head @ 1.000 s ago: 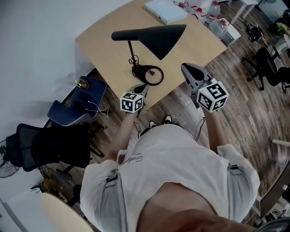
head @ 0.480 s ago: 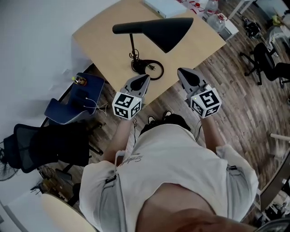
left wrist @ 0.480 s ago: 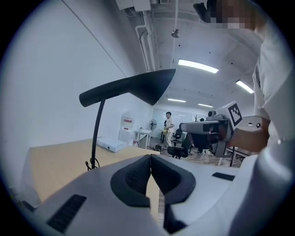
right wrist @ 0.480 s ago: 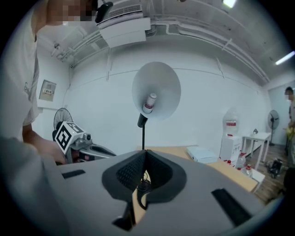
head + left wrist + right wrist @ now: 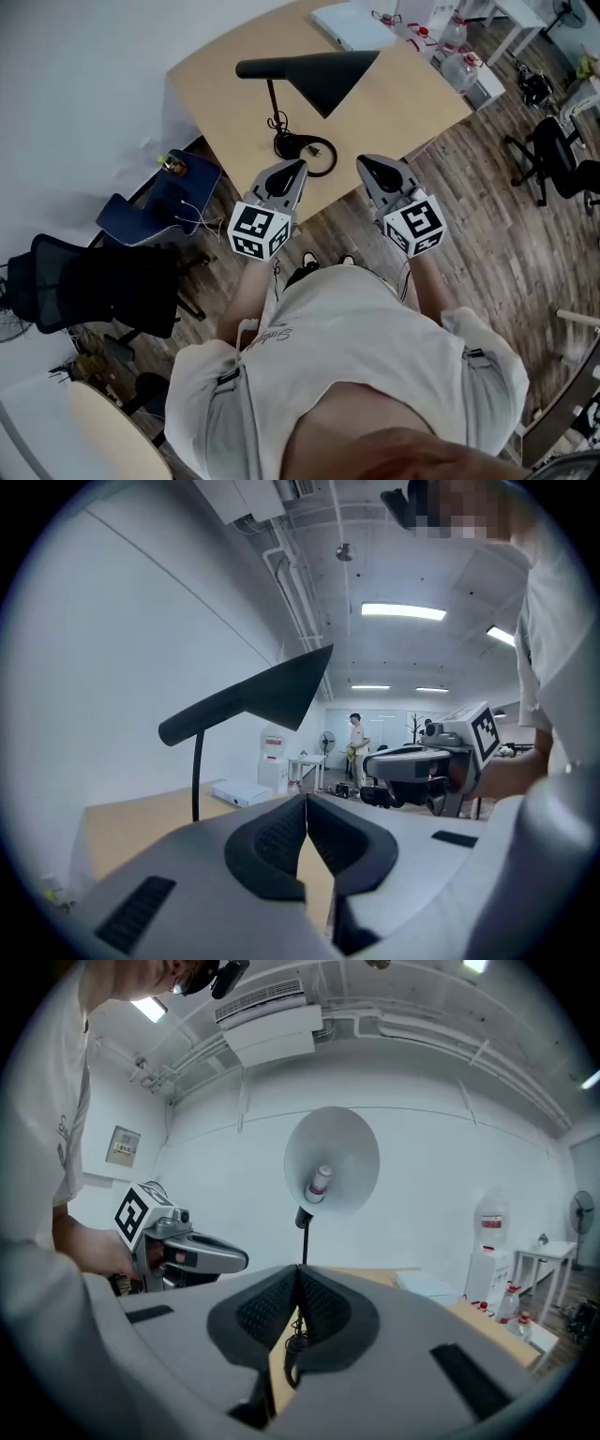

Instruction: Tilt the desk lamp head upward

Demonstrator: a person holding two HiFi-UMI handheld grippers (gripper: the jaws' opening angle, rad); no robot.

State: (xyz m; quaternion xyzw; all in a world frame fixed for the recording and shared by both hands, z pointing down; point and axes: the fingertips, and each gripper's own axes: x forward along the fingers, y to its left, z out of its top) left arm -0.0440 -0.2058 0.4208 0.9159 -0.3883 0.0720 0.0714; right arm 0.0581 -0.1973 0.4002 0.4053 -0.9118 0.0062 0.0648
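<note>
A black desk lamp stands on the tan table (image 5: 412, 94), its cone-shaped head (image 5: 323, 75) level on a thin stem (image 5: 275, 111) over a ring base (image 5: 307, 150). My left gripper (image 5: 296, 169) is shut and empty at the table's near edge, just short of the base. My right gripper (image 5: 366, 163) is beside it, also shut and empty. The left gripper view looks up at the lamp head (image 5: 267, 697) from the side, with the right gripper (image 5: 417, 761) alongside. The right gripper view looks into the pale inside of the shade and its bulb (image 5: 321, 1182).
A white flat box (image 5: 352, 23) lies at the table's far end. Water bottles (image 5: 457, 58) stand on the floor beyond it. A blue chair (image 5: 155, 214) and a black office chair (image 5: 98, 291) sit left of the table, another office chair (image 5: 562, 155) at the right.
Both grippers have drawn back a little from the lamp toward the person and come closer together. The lamp head stands as before.
</note>
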